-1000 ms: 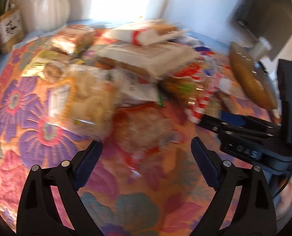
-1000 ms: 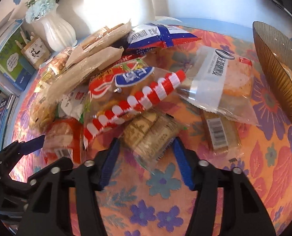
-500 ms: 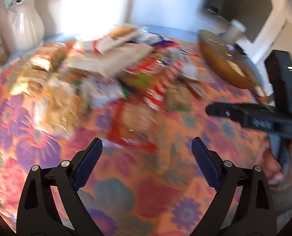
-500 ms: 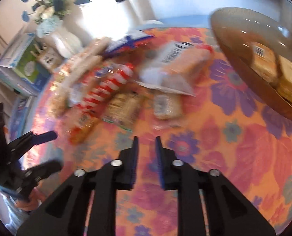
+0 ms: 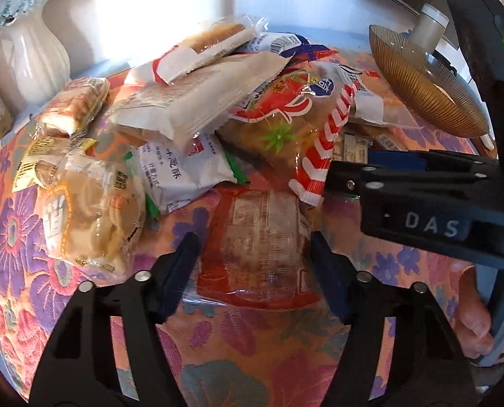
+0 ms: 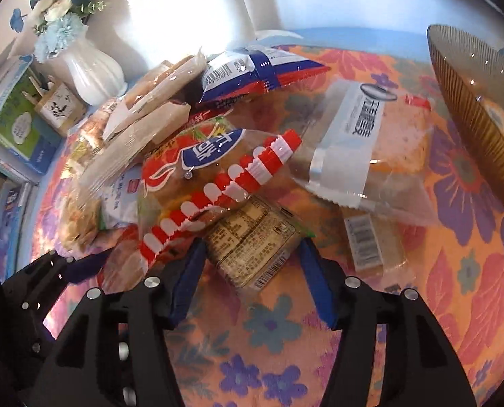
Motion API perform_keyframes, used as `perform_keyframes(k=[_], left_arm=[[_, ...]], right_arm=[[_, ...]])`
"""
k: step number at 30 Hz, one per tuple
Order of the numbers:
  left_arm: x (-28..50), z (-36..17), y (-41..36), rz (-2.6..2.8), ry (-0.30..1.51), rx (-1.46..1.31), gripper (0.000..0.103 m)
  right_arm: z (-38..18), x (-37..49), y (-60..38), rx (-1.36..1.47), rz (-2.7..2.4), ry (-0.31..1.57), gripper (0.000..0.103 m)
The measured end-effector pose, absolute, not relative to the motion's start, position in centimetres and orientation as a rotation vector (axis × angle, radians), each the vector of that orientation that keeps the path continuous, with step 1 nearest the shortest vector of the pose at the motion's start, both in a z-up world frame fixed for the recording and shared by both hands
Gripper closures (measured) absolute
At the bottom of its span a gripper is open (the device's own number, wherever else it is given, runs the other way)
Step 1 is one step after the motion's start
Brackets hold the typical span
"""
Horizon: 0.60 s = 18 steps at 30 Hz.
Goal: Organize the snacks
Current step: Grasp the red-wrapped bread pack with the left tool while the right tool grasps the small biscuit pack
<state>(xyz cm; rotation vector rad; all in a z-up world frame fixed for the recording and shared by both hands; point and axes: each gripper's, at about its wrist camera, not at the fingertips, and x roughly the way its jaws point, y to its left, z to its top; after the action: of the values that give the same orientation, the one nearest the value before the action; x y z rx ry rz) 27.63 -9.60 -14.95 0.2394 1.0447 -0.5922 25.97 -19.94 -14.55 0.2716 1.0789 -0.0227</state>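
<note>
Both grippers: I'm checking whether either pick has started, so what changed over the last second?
The left gripper came in from wide open and is closing around the red-edged clear packet. The right gripper, shut and empty over bare cloth half a second ago, returned to the pile and is opening around the label-printed packet. Neither visibly grips yet. The snack pile, bowl and vase stayed put.

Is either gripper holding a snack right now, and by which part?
Left gripper is closing across the red-edged clear packet's sides. Right gripper is opening around the label-printed clear packet. Firm hold: unclear.
</note>
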Motion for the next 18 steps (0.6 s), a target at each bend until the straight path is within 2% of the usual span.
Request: perform_keyframes(k=[5, 11, 13, 14, 18], left_arm=[[26.0, -14.4, -8.6, -0.596, 1.052, 0.228, 0.049], [23.5, -14.6, -7.4, -0.592, 1.063, 0.211, 0.049], [22.9, -14.6, -7.5, -0.59, 1.067, 0.216, 0.048], [22.7, -14.6, -7.6, -0.592, 1.067, 0.216, 0.048], [22.4, -14.4, -7.8, -0.613, 1.077, 0.196, 0.048]], right_arm=[[-14.6, 24.5, -20.2, 0.251, 0.064, 1.069, 0.051], [-14.1, 18.9, -22.2, 0.171, 0.267, 1.079, 0.051], [-13.7, 17.2, -23.6, 0.085, 0.251, 1.09, 0.044], [-13.5, 16.8, -24.4, 0.084, 0.227, 1.091, 0.034], [-11.9, 14.9, -28.6, 0.308, 0.236, 1.069, 0.032]])
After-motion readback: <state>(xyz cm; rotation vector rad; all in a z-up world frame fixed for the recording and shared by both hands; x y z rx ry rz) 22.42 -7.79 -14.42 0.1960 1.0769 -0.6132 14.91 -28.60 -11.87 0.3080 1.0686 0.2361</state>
